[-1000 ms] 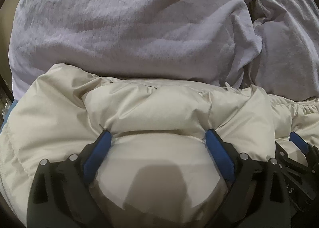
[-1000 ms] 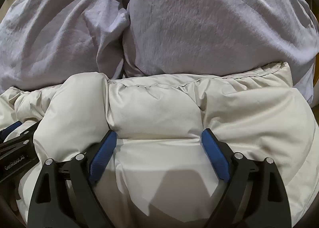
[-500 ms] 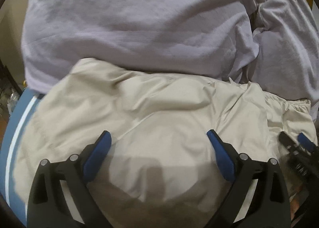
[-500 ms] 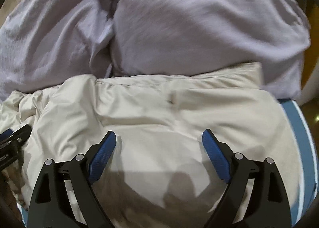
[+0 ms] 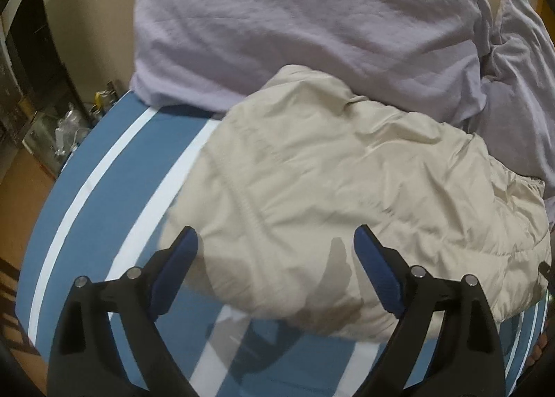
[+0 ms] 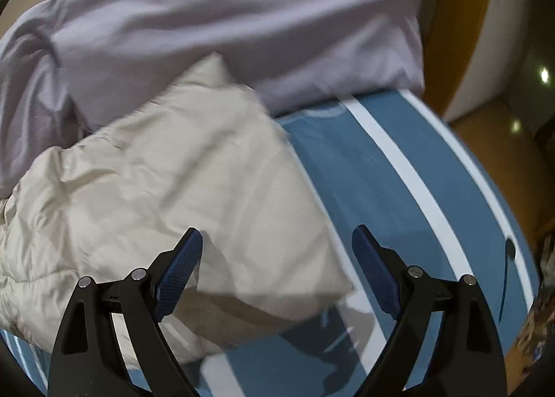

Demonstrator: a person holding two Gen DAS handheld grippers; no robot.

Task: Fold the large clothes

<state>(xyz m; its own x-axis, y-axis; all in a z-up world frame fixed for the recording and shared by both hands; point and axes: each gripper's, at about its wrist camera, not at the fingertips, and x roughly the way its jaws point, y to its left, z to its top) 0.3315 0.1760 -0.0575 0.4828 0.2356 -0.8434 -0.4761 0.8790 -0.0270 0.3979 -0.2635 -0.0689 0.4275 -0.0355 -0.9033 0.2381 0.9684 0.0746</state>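
Cream puffer jacket (image 5: 364, 189) lies in a loose bundle on the blue bedcover with white stripes (image 5: 114, 196), mid-frame in the left wrist view, its upper edge against the lilac duvet (image 5: 312, 22) piled behind. In the right wrist view the jacket (image 6: 156, 196) fills the lower left of the frame.

Left hand-held gripper (image 5: 275, 270): jaws have just been closing a little but stand wide apart, nothing clamped, near hem below them. Right hand-held gripper (image 6: 277, 268): jaws apart, empty, over the jacket's right corner.

Judgement on handling: light, soft, padded, springy; the smooth shell looks slippery, so a fold may puff open again. Best hold: pinch stitched seams or hem corners, not the quilted bulk
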